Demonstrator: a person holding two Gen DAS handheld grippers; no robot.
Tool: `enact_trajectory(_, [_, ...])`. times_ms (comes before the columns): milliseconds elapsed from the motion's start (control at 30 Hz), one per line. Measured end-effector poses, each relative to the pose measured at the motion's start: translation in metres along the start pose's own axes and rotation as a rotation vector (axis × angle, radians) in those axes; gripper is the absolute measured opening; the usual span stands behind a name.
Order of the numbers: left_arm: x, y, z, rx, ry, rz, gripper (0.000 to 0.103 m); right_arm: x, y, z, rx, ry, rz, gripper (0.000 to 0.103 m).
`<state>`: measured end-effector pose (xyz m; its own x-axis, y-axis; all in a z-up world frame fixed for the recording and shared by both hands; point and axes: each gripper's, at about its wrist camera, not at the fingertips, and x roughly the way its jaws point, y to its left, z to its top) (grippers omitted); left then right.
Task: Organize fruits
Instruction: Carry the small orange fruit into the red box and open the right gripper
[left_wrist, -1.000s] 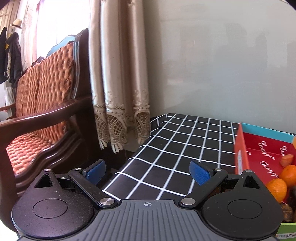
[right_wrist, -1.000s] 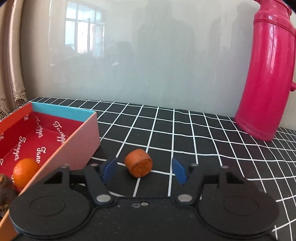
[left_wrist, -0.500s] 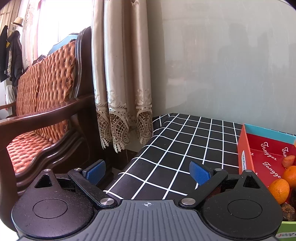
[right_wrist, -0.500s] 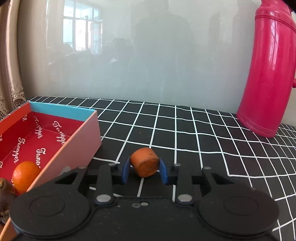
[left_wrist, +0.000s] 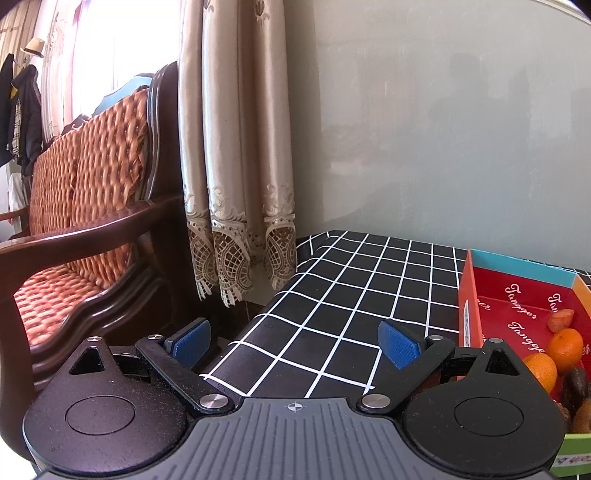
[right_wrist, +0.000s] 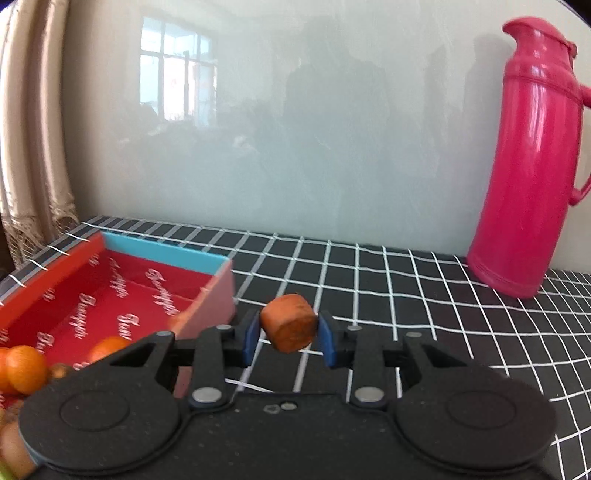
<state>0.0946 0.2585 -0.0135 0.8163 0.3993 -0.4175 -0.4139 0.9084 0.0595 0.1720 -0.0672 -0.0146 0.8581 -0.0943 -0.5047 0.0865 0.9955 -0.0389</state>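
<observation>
My right gripper (right_wrist: 289, 334) is shut on an orange carrot chunk (right_wrist: 289, 322) and holds it above the checked tablecloth, just right of the red box (right_wrist: 207, 302). That box has a blue far wall and holds oranges (right_wrist: 24, 369) and darker fruit at its near left. In the left wrist view my left gripper (left_wrist: 295, 341) stands open with nothing between its blue pads, over the table's left corner. The same red box (left_wrist: 466, 295) lies to its right, with oranges (left_wrist: 565, 349), a carrot piece (left_wrist: 560, 319) and dark fruit inside.
A tall pink thermos jug (right_wrist: 532, 166) stands at the back right against the pale wall. A wooden sofa with an orange cushion (left_wrist: 85, 206) and a beige lace-edged curtain (left_wrist: 236, 158) lie left of the table (left_wrist: 332, 295).
The right gripper closed on the carrot chunk and lifted it off the cloth, shifting toward the box. The left gripper barely moved and stayed open.
</observation>
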Motion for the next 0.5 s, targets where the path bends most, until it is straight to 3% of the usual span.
enact_trajectory(500, [-0.037, 0.02, -0.029, -0.056, 0.03, -0.022, 0.097, -0.025, 0.069, 0.006, -0.06, -0.038, 0.165, 0.032])
